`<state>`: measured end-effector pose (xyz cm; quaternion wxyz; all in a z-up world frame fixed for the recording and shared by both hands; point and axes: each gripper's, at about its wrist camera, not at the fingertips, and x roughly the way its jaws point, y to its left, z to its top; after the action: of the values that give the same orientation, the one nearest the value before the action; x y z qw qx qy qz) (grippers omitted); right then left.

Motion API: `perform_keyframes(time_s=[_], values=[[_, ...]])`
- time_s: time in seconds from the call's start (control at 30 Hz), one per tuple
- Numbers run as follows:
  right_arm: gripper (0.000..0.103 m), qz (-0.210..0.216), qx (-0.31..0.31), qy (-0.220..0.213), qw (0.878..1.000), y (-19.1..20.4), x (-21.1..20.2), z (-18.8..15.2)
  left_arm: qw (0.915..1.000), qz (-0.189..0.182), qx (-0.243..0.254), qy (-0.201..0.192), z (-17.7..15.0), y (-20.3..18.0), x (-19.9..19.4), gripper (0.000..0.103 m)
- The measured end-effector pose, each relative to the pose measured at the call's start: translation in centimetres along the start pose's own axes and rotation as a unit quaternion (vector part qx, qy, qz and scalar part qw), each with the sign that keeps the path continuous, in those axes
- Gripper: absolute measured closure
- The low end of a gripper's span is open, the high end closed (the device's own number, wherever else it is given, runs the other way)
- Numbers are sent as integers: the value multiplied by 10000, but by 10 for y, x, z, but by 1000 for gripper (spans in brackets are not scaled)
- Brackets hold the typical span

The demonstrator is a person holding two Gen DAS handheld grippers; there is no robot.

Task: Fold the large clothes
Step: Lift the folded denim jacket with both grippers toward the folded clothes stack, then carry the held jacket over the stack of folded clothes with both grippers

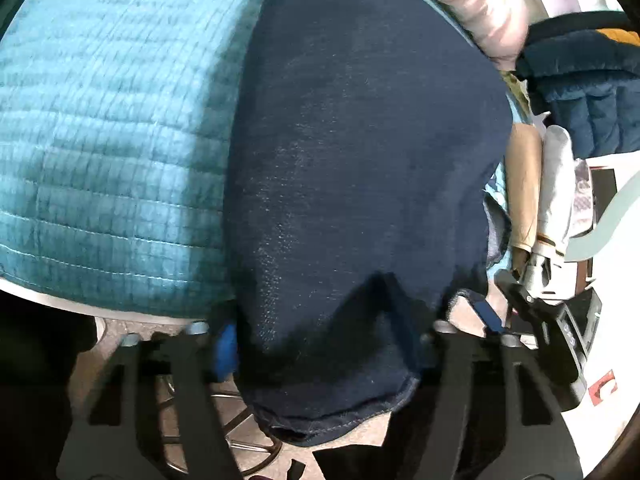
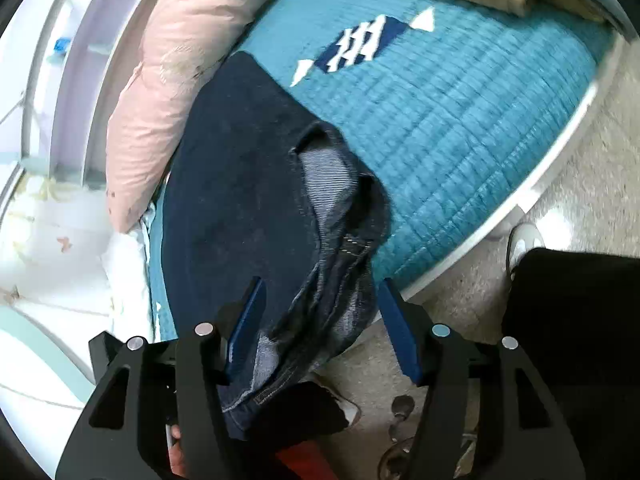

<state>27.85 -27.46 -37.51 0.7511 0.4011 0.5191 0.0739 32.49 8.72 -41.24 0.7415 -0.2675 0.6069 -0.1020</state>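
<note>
A teal quilted bedspread (image 2: 460, 128) fills most of both views, with a white-and-navy motif in the upper centre of the right wrist view. Across it lie dark denim jeans (image 2: 240, 208), running from centre frame down to the bottom edge, where they spill over the bed's white rim (image 2: 560, 152) toward the floor. Denim looks heavy, fairly stiff, and not slippery; the thick stitched waistband or hem would likely give the firmest hold.

A pink duvet (image 2: 168, 80) presses against the jeans at upper left and may crowd any fold. A navy quilted jacket (image 1: 584, 92) sits upper right in the left wrist view.

The right gripper (image 2: 320, 320) stands wide apart, straddling bunched denim. The left gripper (image 1: 328, 340) is hidden under cloth; its state cannot be told.
</note>
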Motion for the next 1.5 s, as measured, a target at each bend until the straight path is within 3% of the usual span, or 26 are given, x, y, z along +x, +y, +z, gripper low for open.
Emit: perform_keyframes(time_s=[0.13,0.23,0.4,0.47,0.7,1.0,1.07,1.13,1.3,1.37,1.4,1.5], values=[[46,269,355,309,9985,-9,15,1,9999,-87,-115,-3,2,4,-7,63],[45,479,665,592,9949,-15,30,-1,9999,-85,-58,15,4,1,-14,66],[42,560,980,703,9911,-22,36,-2,9997,-235,-76,73,9,1,-28,69],[40,470,1097,705,9904,-28,36,-1,9994,-314,-95,73,11,-1,-34,70],[35,1027,1597,829,9783,-36,42,-6,9987,-485,-167,75,12,-9,-40,71],[35,1109,1447,988,9783,-10,59,-20,9986,-508,-139,77,15,-13,-43,71],[40,1111,1362,790,9812,-3,53,-18,9987,-491,-114,80,15,-12,-42,71],[53,1102,1060,540,9868,11,41,-12,9990,-447,-67,76,15,-12,-42,71],[52,904,943,444,9904,22,50,-7,9990,-416,-58,121,15,-10,-37,71],[69,697,848,391,9932,26,53,-5,9992,-382,-42,143,16,-9,-36,71],[88,676,738,360,9943,29,50,-4,9991,-389,-42,167,17,-7,-36,70],[92,633,186,191,9976,46,28,0,9988,-437,-63,209,22,-6,-40,54]])
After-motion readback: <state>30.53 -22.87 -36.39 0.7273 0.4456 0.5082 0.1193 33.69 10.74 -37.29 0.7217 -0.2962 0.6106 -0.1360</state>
